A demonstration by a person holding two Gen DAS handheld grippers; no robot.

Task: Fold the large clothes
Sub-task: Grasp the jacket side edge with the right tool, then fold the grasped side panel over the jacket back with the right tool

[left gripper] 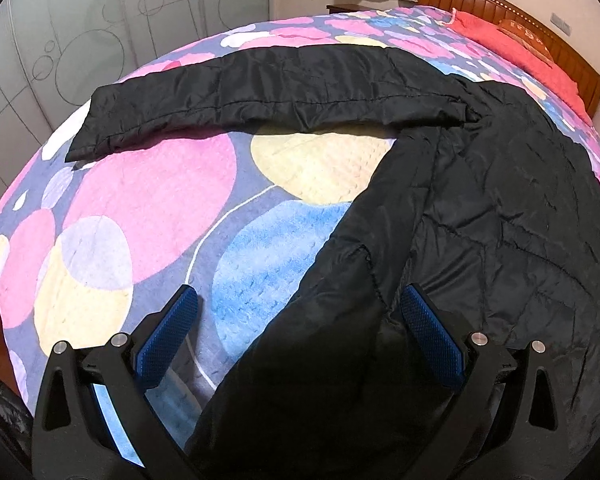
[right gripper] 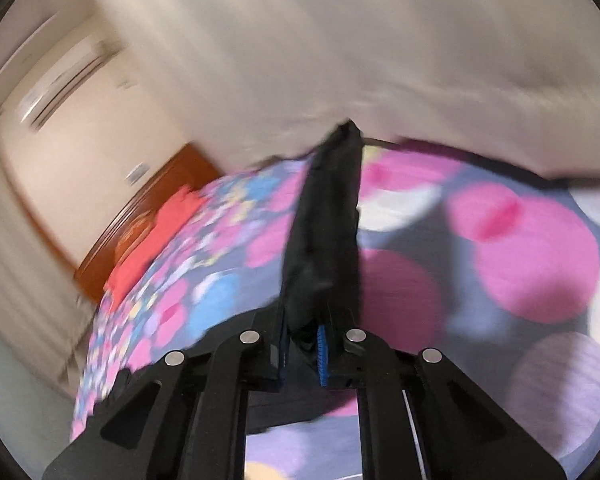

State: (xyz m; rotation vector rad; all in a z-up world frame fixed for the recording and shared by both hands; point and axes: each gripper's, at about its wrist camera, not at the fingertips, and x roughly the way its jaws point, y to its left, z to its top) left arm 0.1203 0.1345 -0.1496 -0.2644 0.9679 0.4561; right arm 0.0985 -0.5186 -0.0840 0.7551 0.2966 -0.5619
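1. Chiefly: black quilted jacket [left gripper: 500,216], spread on the bed's circle-print blanket [left gripper: 148,208]; body lay to the right and ahead of the left gripper [left gripper: 298,308], hem corner running down between its fingers.
2. Left gripper: blue pads [left gripper: 432,332] stood wide apart, straddling the jacket's lower edge; nothing clamped. Whether either pad touched cloth could not be told.
3. Sleeve [left gripper: 260,88]: stretched flat, long axis running crosswise from shoulder at right to cuff at far left, well apart from the left gripper.
4. Right gripper [right gripper: 305,344]: fingers drawn together on a strip of black fabric [right gripper: 328,216], which rose straight ahead along the gripper's axis, above the blanket.
5. Judgement: the left gripper was nearer the hem; the coming move likely turned on closing there, then carrying cloth toward the body's right.
6. Hidden or unclear: right-wrist view badly motion-blurred; which part of the jacket it held was unreadable. Jacket's right side and collar were cut off. Headboard [left gripper: 512,12] and red pillow [left gripper: 516,44] lay far off.
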